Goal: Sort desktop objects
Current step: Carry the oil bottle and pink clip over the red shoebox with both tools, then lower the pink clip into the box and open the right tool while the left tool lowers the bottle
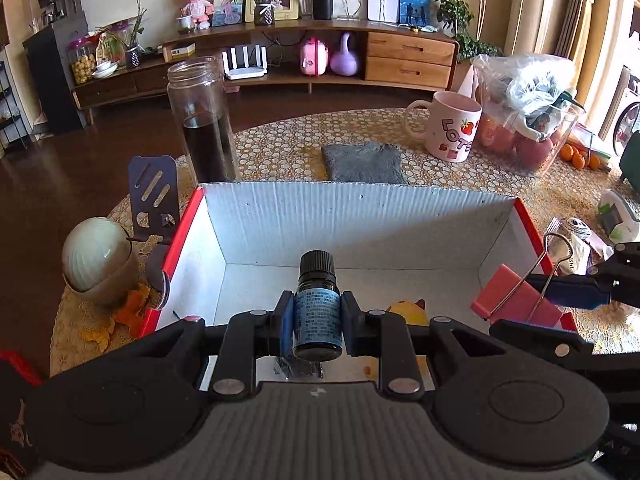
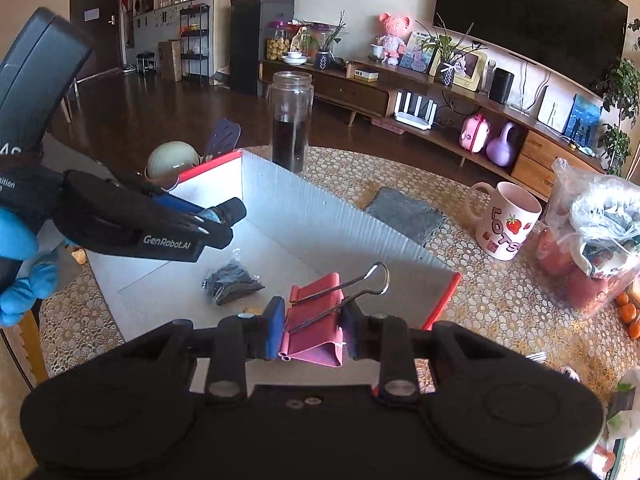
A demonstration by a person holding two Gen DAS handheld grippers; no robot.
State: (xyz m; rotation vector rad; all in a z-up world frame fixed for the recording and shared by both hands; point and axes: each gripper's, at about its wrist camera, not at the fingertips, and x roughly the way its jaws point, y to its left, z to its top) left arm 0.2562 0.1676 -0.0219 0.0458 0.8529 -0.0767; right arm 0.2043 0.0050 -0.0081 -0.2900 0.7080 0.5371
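Note:
A white cardboard box with red edges (image 1: 360,216) (image 2: 320,216) lies open on the table. My left gripper (image 1: 317,320) (image 2: 218,216) is shut on a small dark dropper bottle (image 1: 317,312) (image 2: 230,210) with a blue label, held upright over the box. My right gripper (image 2: 314,332) (image 1: 560,292) is shut on a pink binder clip (image 2: 316,328) (image 1: 516,300), over the box's right edge. A small black packet (image 2: 232,280) and a yellow toy (image 1: 408,312) lie inside the box.
Behind the box stand a tall glass jar (image 1: 202,120) with dark liquid, a folded grey cloth (image 1: 362,162), a pink mug (image 1: 450,128) and a plastic bag of fruit (image 1: 528,112). A cream lidded pot (image 1: 98,260) sits left of the box. A blue-gloved hand (image 2: 16,276) holds the left gripper.

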